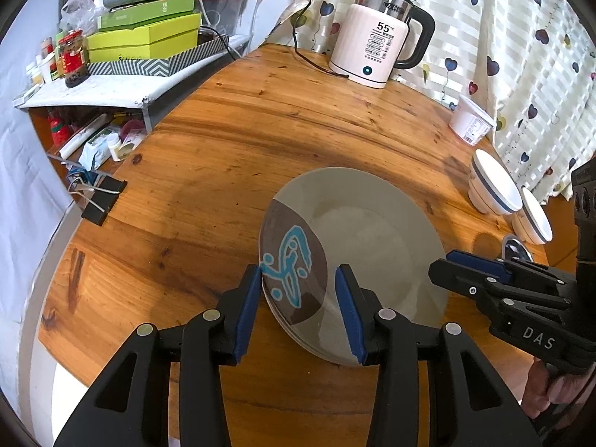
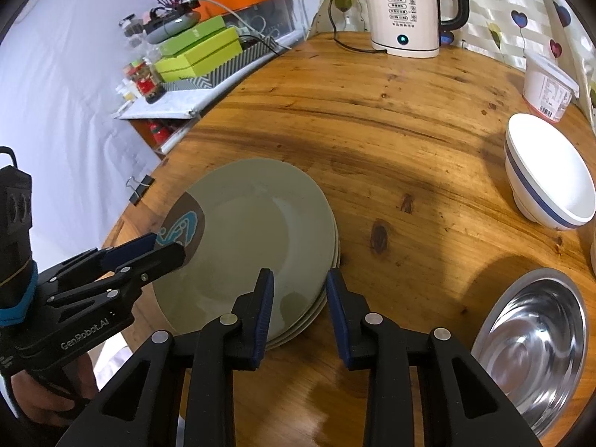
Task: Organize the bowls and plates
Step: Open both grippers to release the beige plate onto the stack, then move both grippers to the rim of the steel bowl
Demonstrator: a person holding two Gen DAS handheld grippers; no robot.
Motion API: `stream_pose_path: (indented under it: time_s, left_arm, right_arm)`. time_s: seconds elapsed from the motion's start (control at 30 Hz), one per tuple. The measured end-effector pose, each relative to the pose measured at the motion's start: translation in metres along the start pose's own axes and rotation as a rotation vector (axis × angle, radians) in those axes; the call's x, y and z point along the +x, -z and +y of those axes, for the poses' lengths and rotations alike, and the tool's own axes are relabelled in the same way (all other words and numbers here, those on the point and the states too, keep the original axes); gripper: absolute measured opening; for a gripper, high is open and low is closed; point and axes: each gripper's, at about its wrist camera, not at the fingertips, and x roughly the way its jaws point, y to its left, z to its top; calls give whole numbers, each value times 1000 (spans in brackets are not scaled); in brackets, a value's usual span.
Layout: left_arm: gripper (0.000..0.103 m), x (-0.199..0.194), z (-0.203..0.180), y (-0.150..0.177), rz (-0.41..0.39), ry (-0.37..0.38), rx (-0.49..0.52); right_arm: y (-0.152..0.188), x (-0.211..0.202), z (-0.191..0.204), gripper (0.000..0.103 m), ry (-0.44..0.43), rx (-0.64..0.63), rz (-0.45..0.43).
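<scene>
A stack of grey-green plates (image 2: 257, 219) sits near the front edge of a round wooden table (image 1: 231, 141), the top plate bearing a brown patch with a blue figure at its left rim. The left gripper (image 1: 298, 298) hangs over that patterned rim, jaws partly apart with the rim between them and no pad pressing on it. The right gripper (image 2: 300, 309) hovers at the stack's near right edge, jaws narrow but apart, gripping nothing. To the right stand two white bowls (image 1: 491, 186) with blue bands, side by side, and a steel bowl (image 2: 532, 342) nearer the front, all apart from the plates. A white tub (image 2: 547, 89) stands behind the bowls, and a kettle (image 1: 376, 41) reading 55 stands at the far edge, before a heart-print curtain (image 1: 521, 37).
</scene>
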Motion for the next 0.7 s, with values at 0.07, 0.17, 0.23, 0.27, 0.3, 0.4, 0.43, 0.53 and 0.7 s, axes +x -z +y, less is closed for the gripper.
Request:
stream_pose_path:
  time_s: [0.07,0.17,0.23,0.27,0.3,0.4,0.43,0.53,0.7]
  left_arm:
    - [42,0,0,0,-3,-3,2]
    - [42,-4,-1,0,-15,-9,2]
    - [42,-8,-2,-2,-26,-14,2]
    - [42,-10,-2,-2,-32,-16,3]
    - [42,-12,-3,-3,-38,-19,5]
    - [42,-18,-7,-6,-51,-18,13]
    - [42,-20,-9,-7,-58,-15,19]
    - [42,-26,-16,-9,-73,-6,37]
    - [42,-32,-30,-13,-90,13,66]
  right_arm:
    - [0,-1,-1,29,-1,1,-4]
    - [-1,-6,-5,29,-1,9,-15]
    - [-1,-10,-8,29,-1,18,-23]
    - [-1,-13,-9,29,-1,22,-27]
    - [-1,-16,-10,29,-1,23,-34]
    - [-2,-26,-11,29,0,22,-56]
    - [-2,-31,-12,29,-1,22,-65]
    - [-1,-42,-13,29,-1,20,-89]
    - [0,-59,-19,29,1,28,-119]
